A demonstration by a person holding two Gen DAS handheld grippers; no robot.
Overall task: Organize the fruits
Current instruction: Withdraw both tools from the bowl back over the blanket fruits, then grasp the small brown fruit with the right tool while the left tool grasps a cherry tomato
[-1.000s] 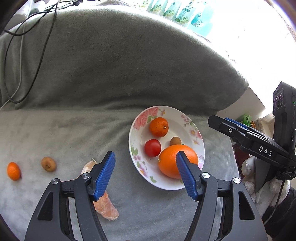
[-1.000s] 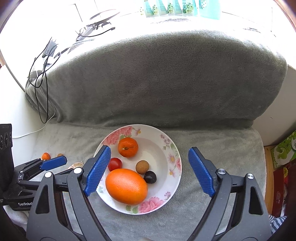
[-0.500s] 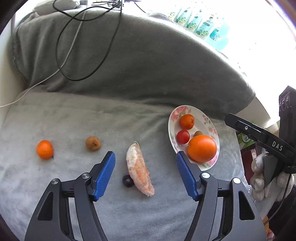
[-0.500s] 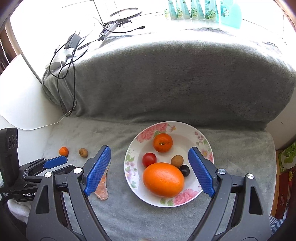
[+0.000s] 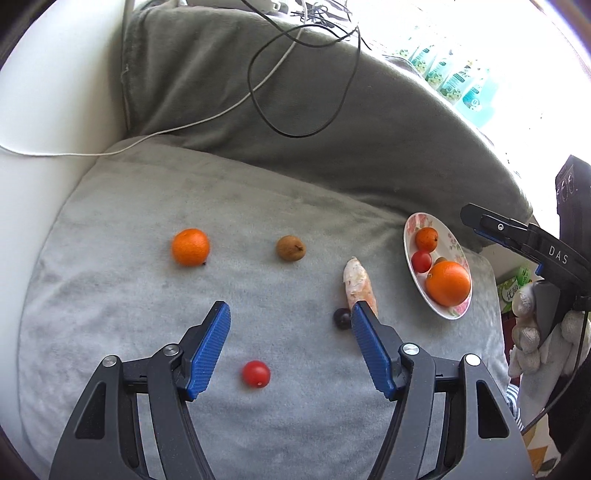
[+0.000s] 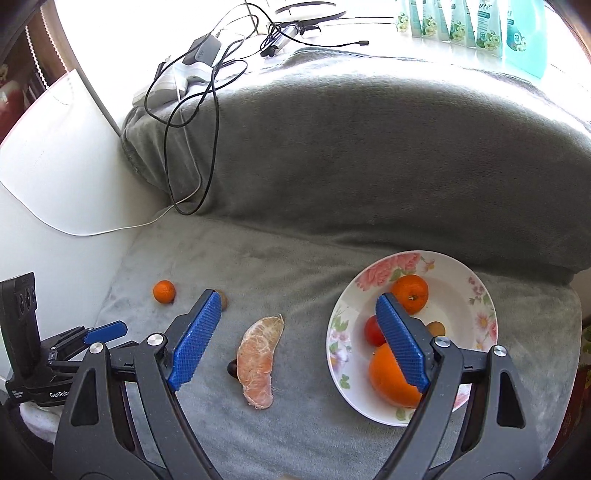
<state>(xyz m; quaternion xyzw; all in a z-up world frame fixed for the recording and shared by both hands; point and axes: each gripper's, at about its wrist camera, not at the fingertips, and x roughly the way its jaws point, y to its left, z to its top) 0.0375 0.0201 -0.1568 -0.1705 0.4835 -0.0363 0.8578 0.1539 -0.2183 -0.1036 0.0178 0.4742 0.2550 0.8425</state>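
Note:
A floral plate [image 5: 410, 236] [image 6: 343, 325] on the grey sofa seat holds a big orange [image 5: 447, 283], a mandarin [image 6: 410, 293], a red tomato [image 5: 421, 261] and a small brown fruit [image 6: 436, 327]. Loose on the seat lie a mandarin [image 5: 190, 247], a brown fruit [image 5: 290, 248], a peeled citrus segment [image 6: 259, 360], a dark grape [image 5: 341, 318] and a cherry tomato [image 5: 256, 374]. My left gripper [image 5: 290, 314] is open and empty above the cherry tomato. My right gripper [image 6: 297, 304] is open and empty over the segment.
Black and white cables [image 5: 303, 74] trail over the grey backrest [image 6: 369, 155]. The white sofa arm [image 5: 44, 147] bounds the seat on the left. Bottles [image 6: 461, 26] line the sill behind. A box [image 5: 513, 288] lies past the seat's right edge.
Both grippers have swung left, away from the plate. The loose fruits now sit ahead of the left gripper, and the cherry tomato has come into view between its fingers.

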